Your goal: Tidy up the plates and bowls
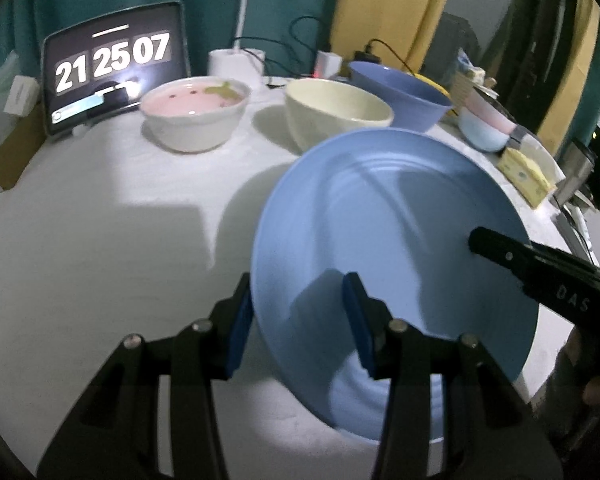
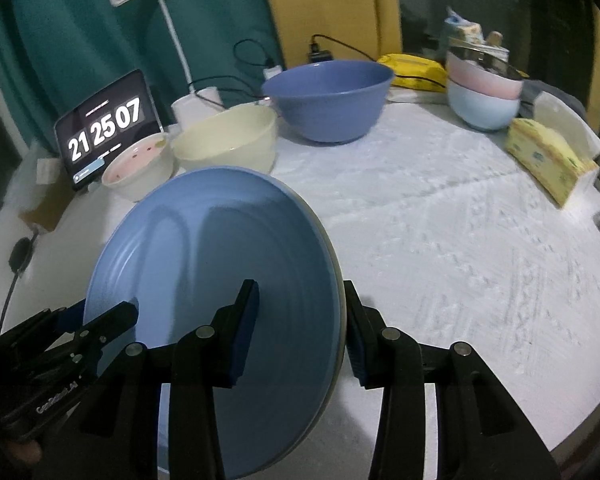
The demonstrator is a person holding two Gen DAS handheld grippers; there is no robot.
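Note:
A light blue plate (image 1: 388, 232) is tilted above the white table, held at both sides; it also shows in the right wrist view (image 2: 220, 264). My left gripper (image 1: 298, 320) straddles the plate's left rim with its jaws spread wide around the edge. My right gripper (image 2: 300, 328) straddles the right rim the same way and appears in the left wrist view (image 1: 496, 246). A pink-lined white bowl (image 1: 194, 114), a cream bowl (image 1: 336, 114), a dark blue bowl (image 1: 400, 90) and stacked pink and pale blue bowls (image 2: 484, 96) stand at the back.
A tablet clock (image 1: 114, 66) stands back left beside a white lamp base (image 1: 236, 60) with cables. A yellow sponge pack (image 2: 548, 160) and a white dish (image 2: 560, 120) lie at the right edge. A yellow packet (image 2: 414, 70) lies behind the dark blue bowl.

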